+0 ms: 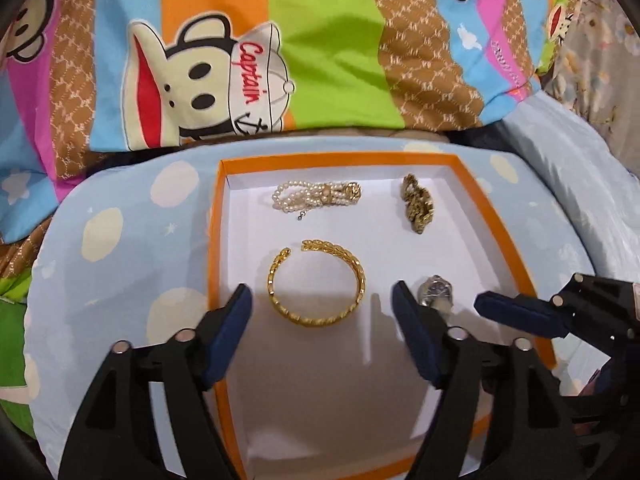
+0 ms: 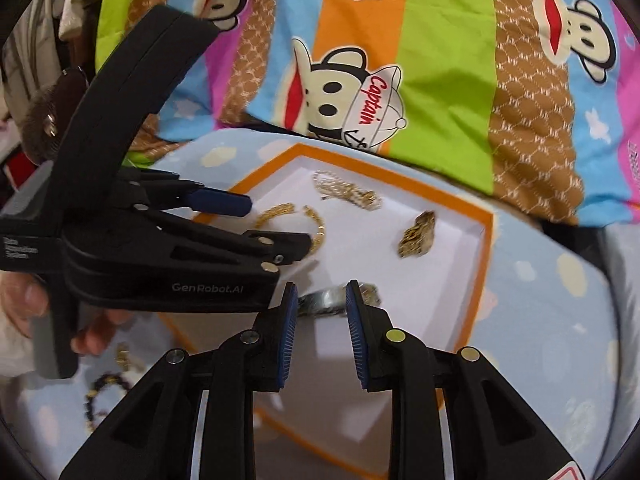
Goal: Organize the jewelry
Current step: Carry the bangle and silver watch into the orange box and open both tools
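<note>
Orange-rimmed box (image 1: pixel 218 240) with white floor sits on a pale blue cloud-print pillow (image 1: pixel 120 248); striped cartoon blanket (image 1: pixel 320 60) behind it.

Left to right in the left wrist view: left gripper (image 1: pixel 322 300), jaws wide apart, nothing pressed between them. Gold bangle (image 1: pixel 316 282) lies flat on the box floor in the gap between the jaws, touching neither pad. Pearl bracelet (image 1: pixel 314 196) lies at the far side of the box, left of a bunched gold chain (image 1: pixel 418 210). Silver ring (image 1: pixel 434 296) lies just right of the left gripper's right finger, near the box's right wall.

Right gripper (image 2: pixel 322 300), jaws narrow; the ring sits just beyond the fingertips, and I cannot tell if the pads touch it.

Right wrist view, far left: a hand (image 2: pixel 24 304) grips the left gripper's handle. A dark beaded bracelet (image 2: pixel 100 396) lies outside the box on the pillow, blurred.
</note>
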